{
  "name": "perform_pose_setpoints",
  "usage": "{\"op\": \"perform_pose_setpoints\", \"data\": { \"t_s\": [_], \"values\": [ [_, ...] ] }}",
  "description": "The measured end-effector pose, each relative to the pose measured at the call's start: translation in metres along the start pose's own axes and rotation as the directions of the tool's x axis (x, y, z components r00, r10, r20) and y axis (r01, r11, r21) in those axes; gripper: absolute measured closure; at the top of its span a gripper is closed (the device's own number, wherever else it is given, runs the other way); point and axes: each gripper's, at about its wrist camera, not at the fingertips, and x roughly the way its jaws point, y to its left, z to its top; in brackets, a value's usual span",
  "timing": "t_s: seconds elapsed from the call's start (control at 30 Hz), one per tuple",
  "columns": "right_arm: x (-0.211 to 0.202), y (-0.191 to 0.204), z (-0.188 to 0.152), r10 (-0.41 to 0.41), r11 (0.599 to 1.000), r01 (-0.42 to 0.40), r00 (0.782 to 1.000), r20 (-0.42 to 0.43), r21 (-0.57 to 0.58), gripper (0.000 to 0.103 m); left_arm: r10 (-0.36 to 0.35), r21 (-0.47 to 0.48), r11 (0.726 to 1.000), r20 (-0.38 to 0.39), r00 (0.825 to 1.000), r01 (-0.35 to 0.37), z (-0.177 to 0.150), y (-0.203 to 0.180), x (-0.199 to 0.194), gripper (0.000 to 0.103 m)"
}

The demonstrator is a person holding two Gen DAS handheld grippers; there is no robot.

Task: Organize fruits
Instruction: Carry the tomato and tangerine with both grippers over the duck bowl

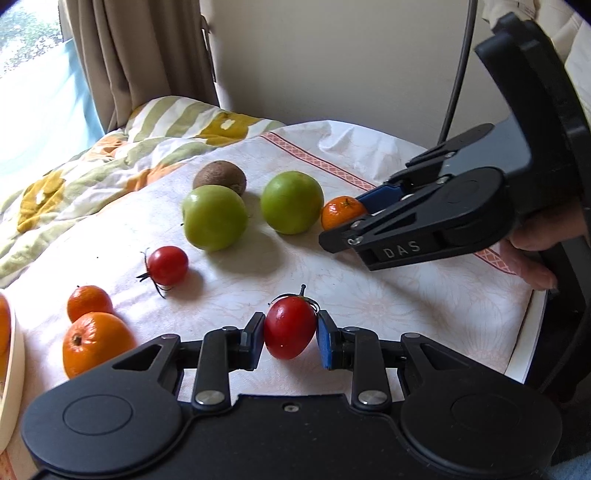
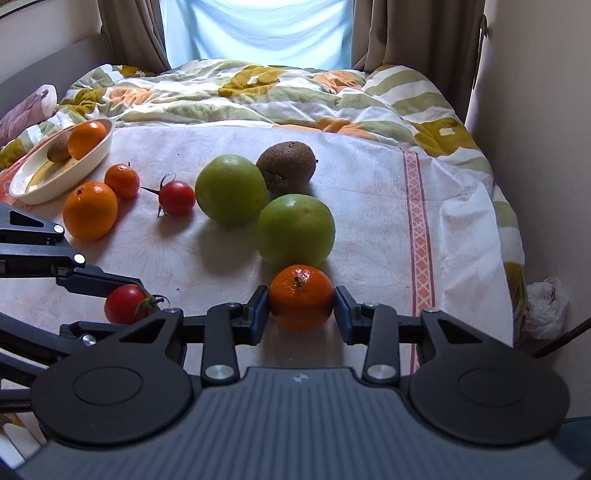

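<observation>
Left gripper (image 1: 290, 334) is clamped on an oblong red tomato (image 1: 289, 326), pads pressing both sides, stem end pointing away from the camera. In the right wrist view the same tomato (image 2: 123, 303) sits low on the left between the left tool's fingers.

Right gripper (image 2: 301, 308) pinches a small mandarin (image 2: 301, 295), one pad on each side, stem scar facing up. From the left wrist view that mandarin (image 1: 341, 216) is partly hidden behind the right tool's fingers; a hand (image 1: 535, 258) holds that tool's handle.

All fruit rests on a white cloth with a pink patterned stripe (image 2: 419, 229).

Just beyond the mandarin: a green apple (image 2: 295, 229), touching or nearly touching it. Behind that a second green apple (image 2: 231, 188), with a brown kiwi (image 2: 288, 164) just beside it on the right.

Left of the apples: a loose cherry tomato (image 2: 177, 197) with its stalk on, then a large orange (image 2: 90, 210) and a smaller mandarin (image 2: 122, 181) touching each other.

Far left: an oval cream dish (image 2: 29, 190) holding an orange (image 2: 86, 138) and a second kiwi (image 2: 59, 149).

Beyond the cloth: a rumpled floral duvet (image 2: 258, 92), then brown curtains (image 2: 417, 33) at the window.
</observation>
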Motion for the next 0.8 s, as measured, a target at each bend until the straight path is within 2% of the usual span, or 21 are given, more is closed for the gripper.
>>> {"op": "perform_pose_setpoints", "data": {
  "t_s": [0.17, 0.43, 0.6, 0.8],
  "values": [
    [-0.014, 0.006, 0.008, 0.003, 1.000, -0.003, 1.000, 0.014, 0.009, 0.050, 0.023, -0.011, 1.000, 0.023, 0.999, -0.023, 0.003, 0.003, -0.014, 0.070],
    [-0.043, 0.022, 0.035, 0.030, 0.999, -0.031, 0.998, 0.054, 0.016, 0.050, 0.114, -0.092, 0.990, 0.076, 0.991, -0.106, 0.013, 0.018, -0.053, 0.070],
    [-0.061, 0.041, 0.061, 0.064, 0.997, -0.065, 0.996, 0.055, 0.027, 0.050, 0.208, -0.146, 0.971, 0.106, 0.972, -0.192, 0.021, 0.031, -0.090, 0.070],
    [-0.076, 0.075, 0.097, 0.139, 0.990, -0.141, 0.987, 0.083, 0.029, 0.050, 0.317, -0.244, 0.928, 0.117, 0.941, -0.283, 0.021, 0.060, -0.138, 0.070]
  ]
}}
